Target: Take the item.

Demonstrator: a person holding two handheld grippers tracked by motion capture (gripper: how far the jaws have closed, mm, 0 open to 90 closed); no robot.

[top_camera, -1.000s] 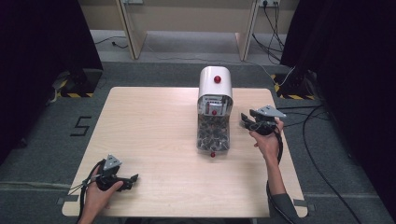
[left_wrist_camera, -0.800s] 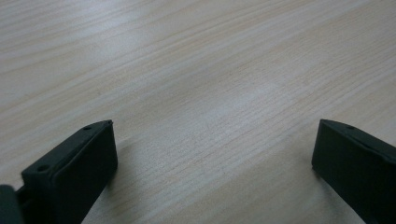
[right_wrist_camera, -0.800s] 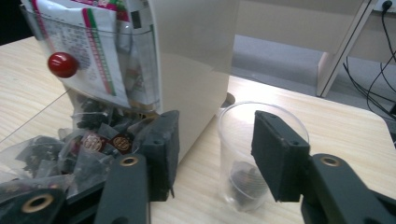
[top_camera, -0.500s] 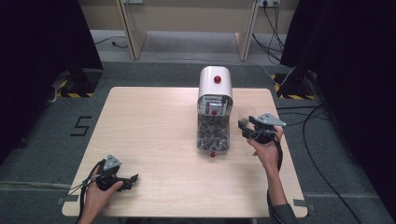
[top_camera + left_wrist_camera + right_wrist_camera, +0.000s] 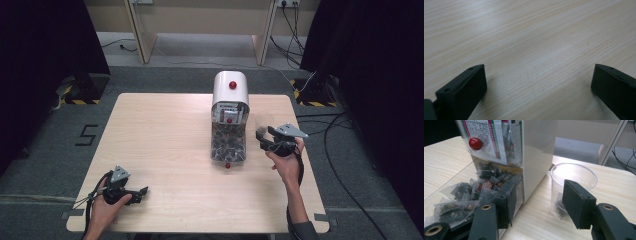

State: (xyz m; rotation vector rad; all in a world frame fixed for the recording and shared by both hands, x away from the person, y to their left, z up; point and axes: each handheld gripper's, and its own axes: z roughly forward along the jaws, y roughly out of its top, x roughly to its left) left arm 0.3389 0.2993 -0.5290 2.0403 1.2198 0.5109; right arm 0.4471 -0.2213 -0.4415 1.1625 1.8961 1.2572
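A white dispenser (image 5: pixel 230 97) with red knobs stands at the middle of the table, and its clear drawer (image 5: pixel 228 142) holds several tea bags (image 5: pixel 471 192). Just right of it stands a clear plastic cup (image 5: pixel 263 121) with something dark at its bottom (image 5: pixel 557 206). My right gripper (image 5: pixel 261 137) is open just short of the cup (image 5: pixel 574 171). Its jaws are apart with nothing between them, one in front of the drawer and one in front of the cup. My left gripper (image 5: pixel 144 192) rests open over bare wood (image 5: pixel 537 75) at the near left.
The light wooden table (image 5: pixel 160 135) stands on grey carpet. Cables (image 5: pixel 330 150) run over the floor at the right. Dark curtains hang on both sides, and table legs stand at the back.
My right gripper has drawn back a little toward the person's side and to the left, so the cup now stands apart beyond its jaws. The left gripper has not moved.
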